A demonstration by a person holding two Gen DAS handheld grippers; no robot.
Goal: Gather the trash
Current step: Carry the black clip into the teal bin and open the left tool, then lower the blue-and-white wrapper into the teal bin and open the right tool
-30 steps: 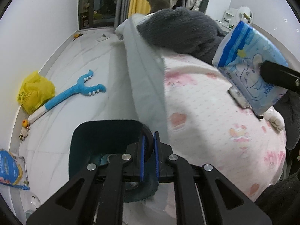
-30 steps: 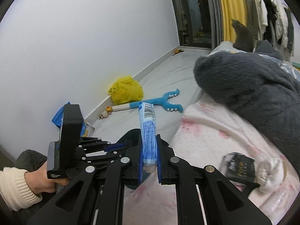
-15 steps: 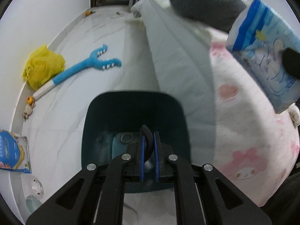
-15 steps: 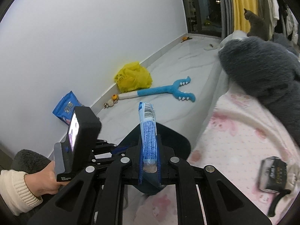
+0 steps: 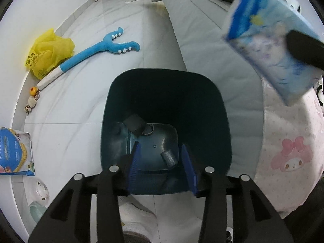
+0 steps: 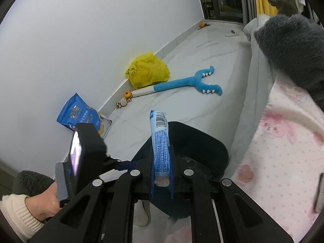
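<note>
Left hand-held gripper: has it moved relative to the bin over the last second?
Yes. The left hand-held gripper has come over the bin, and its jaws have just been opening with nothing between them.

Left tongs [image 5: 162, 162] just opening, empty; right tongs [image 6: 161, 162] clamped, both angled downward.

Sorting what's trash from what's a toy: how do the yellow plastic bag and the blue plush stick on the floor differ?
The yellow plastic bag is crumpled into a loose heap against the wall; the blue plush stick lies stretched out long, farther from it. The bag is thin printed film; the stick is padded, with a forked toothed end and a white handle. Both lie on the white floor, touching neither tongs.
</note>
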